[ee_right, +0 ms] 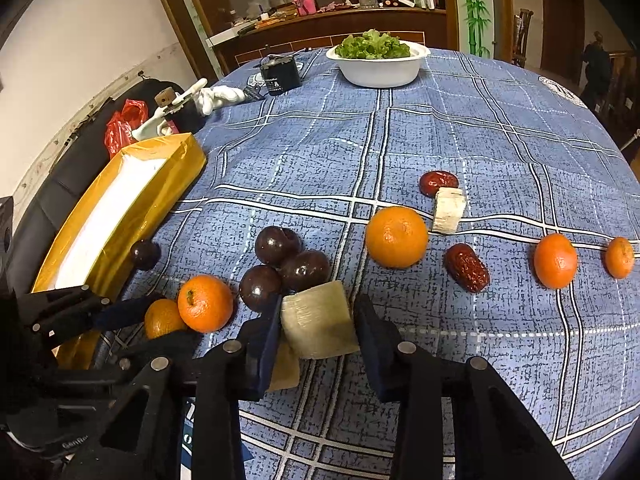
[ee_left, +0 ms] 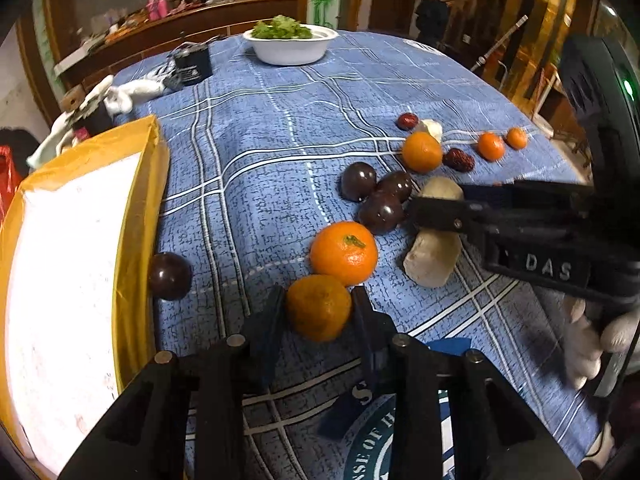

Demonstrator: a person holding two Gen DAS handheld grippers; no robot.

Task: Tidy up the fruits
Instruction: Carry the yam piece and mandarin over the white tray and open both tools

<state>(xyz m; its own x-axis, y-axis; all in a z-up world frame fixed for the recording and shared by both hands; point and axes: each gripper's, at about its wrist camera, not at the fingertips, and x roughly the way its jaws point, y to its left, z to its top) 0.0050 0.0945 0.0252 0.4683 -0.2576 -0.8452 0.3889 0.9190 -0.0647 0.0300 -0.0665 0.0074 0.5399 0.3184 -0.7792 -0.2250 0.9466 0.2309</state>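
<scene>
- Fruits scattered on counter (ee_left: 280, 128); box (ee_left: 132, 216) at 9 o'clock.
- Left tongs (ee_left: 319, 308) pinch a mandarin (ee_left: 319, 307).
- Right tongs (ee_right: 318, 322) clamp a pale chunk (ee_right: 320, 320).

You see a blue tablecloth (ee_right: 440, 136) with white and dark check lines | orange tangerines (ee_right: 397, 237) | dark purple plums (ee_right: 276, 245) | deep red dates (ee_right: 467, 268) | yellow-edged white tray (ee_right: 120, 208) | white bowl (ee_right: 380, 70) of green lettuce (ee_right: 372, 46).

Fruits (ee_right: 396, 237) lie scattered on the tablecloth (ee_right: 500, 128), box (ee_right: 120, 216) left, bowl (ee_right: 378, 66) behind.
</scene>
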